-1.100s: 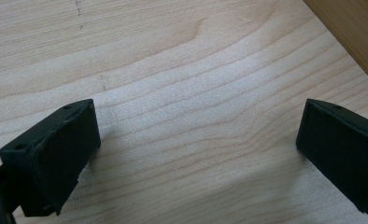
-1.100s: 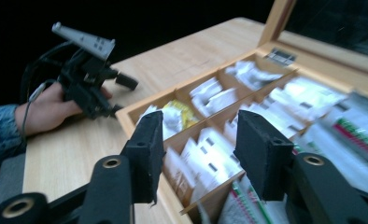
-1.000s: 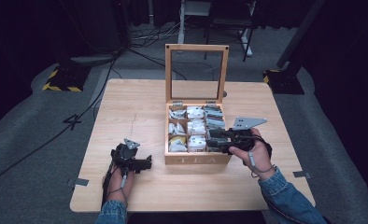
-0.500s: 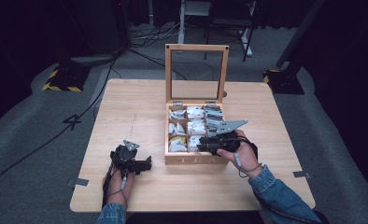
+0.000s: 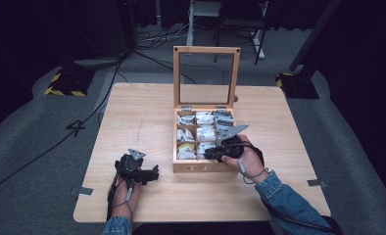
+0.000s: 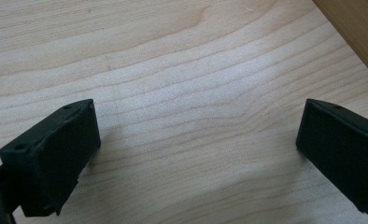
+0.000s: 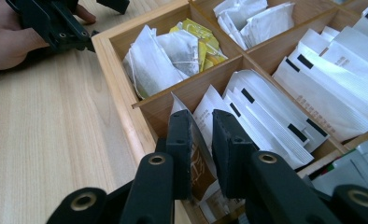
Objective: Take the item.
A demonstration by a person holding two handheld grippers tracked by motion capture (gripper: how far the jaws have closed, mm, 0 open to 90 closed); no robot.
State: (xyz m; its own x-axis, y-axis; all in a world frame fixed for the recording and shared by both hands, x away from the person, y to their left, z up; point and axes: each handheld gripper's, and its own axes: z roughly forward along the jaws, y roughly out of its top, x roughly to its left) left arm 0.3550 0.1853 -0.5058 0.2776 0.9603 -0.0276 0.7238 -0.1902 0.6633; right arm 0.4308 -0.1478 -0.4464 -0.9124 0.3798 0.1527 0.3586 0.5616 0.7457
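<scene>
While the right gripper [image 7: 201,140] dips into the tea box [image 5: 181,169], a tea bag is being pinched for lifting out.

Seen along the right gripper view, the two black jaws have just been closing and now stand nearly together around the upright sachet [image 7: 201,161] at the front of the middle compartment nearest the box's front wall, where it stands among white packets [image 7: 266,121]; whether the pads fully press it I cannot tell, though they look to touch it. The left gripper [image 6: 196,154] rests with jaws wide apart over bare table [image 6: 173,70], holding nothing. Next, I judge, calls for firming the pinch, then a straight pull upward so the neighbouring packets stay put.
</scene>
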